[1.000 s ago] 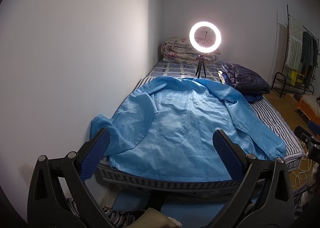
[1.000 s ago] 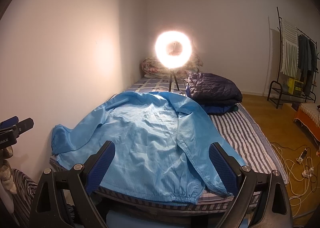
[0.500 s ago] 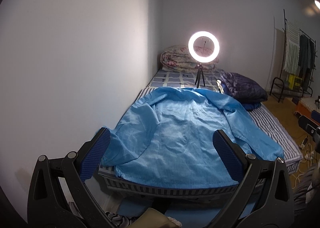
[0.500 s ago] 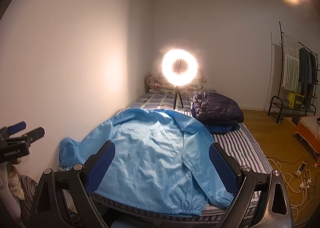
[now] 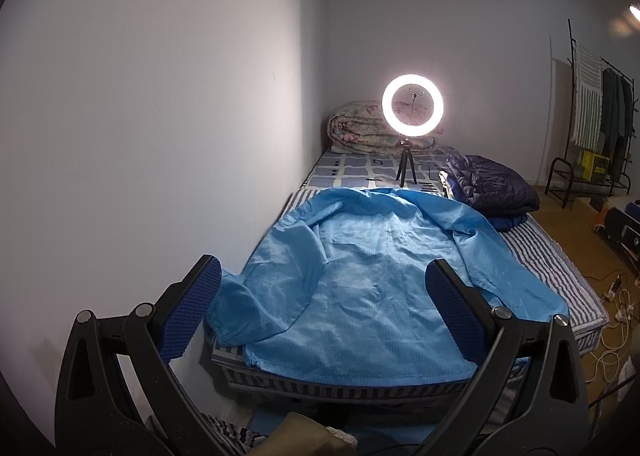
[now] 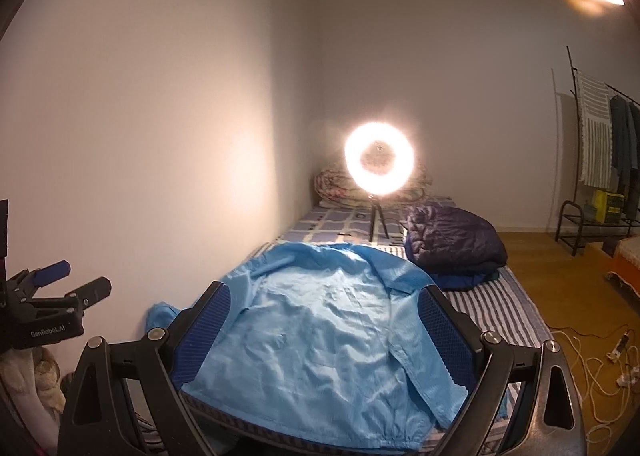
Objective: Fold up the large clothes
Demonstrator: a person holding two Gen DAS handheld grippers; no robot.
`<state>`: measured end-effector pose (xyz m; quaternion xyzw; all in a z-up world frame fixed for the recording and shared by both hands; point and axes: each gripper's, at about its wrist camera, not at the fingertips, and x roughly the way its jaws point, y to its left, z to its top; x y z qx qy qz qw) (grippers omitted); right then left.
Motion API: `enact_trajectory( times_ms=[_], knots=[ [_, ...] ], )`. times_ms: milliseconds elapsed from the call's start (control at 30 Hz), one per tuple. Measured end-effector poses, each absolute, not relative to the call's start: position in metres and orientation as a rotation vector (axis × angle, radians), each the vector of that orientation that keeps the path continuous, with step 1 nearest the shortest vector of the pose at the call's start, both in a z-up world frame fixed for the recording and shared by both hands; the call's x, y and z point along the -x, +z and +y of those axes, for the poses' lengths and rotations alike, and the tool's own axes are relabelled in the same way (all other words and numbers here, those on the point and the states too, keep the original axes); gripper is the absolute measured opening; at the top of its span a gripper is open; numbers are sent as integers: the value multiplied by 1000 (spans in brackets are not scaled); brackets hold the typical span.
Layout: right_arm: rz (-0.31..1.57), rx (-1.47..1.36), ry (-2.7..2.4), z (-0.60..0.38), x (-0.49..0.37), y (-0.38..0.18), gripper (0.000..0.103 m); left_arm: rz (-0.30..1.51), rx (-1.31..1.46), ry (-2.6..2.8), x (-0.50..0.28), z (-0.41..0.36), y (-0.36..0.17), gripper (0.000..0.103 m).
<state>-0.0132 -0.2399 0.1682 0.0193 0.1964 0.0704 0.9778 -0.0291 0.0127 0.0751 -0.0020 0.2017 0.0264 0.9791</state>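
"GenRobot.AI" printed on left gripper [image 6: 70, 288]; both it and right gripper [image 6: 324, 328] released, empty. Light-blue thin jacket [image 5: 360, 288] spread flat on near end of striped mattress [image 5: 548, 256]; glowing ring light [image 5: 412, 106] far; white walls.

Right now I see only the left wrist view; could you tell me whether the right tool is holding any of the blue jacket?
Observer: No, the right tool is open and empty; the blue jacket lies spread on the bed, ungripped.
Operator: Thank you. What is at the jacket's near right corner, behind my tool's finger?
Observer: A gathered elastic edge, lying at the near end of the bed.
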Motion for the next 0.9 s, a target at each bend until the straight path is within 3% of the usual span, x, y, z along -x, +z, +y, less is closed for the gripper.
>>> enact_trajectory(
  times_ms=[900],
  knots=[
    [451,39,229,-199,-41,150,96,508,8,38,-9,21,60,103]
  ],
)
